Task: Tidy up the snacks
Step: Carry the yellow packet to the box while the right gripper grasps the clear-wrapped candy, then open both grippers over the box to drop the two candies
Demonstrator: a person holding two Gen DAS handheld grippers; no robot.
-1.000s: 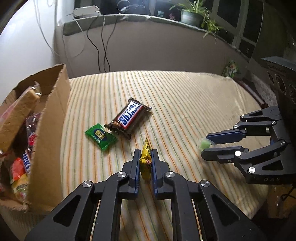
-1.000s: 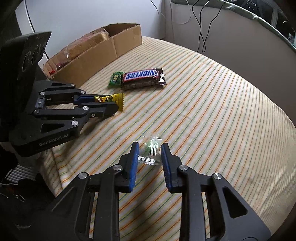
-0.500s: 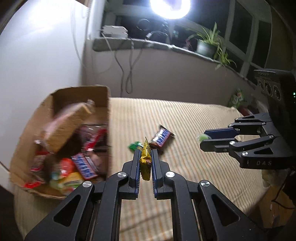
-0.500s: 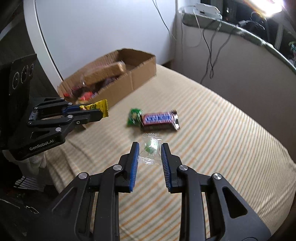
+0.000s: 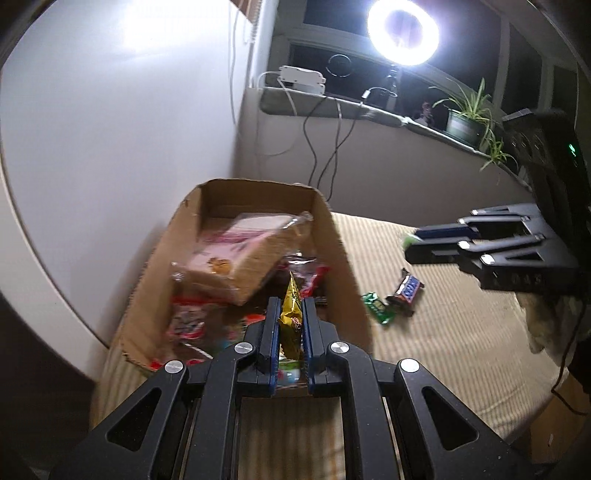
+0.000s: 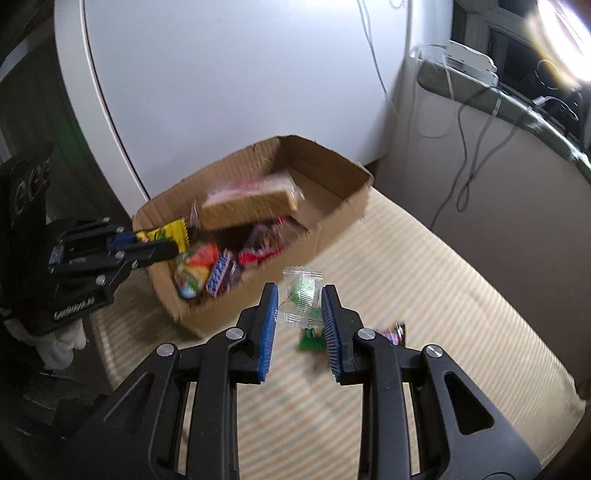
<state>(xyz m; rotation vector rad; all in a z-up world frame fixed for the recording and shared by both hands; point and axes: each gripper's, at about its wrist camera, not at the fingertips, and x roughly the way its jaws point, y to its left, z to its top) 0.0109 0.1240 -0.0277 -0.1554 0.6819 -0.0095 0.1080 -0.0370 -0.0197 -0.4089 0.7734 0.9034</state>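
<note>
Blurred foil hides the print on the green packet (image 5: 376,307) and chocolate bar (image 5: 405,291) lying side by side on the striped cloth (image 5: 461,332). Left gripper (image 5: 290,328) pinches a yellow sachet (image 5: 290,321) upright, held over the near end of the cardboard box (image 5: 343,266) of snacks. Right gripper (image 6: 299,317) clamps a clear-wrapped green candy (image 6: 303,295) above the cloth, beside the box. Ring light (image 5: 403,31) glares over the cabled sill.
</note>
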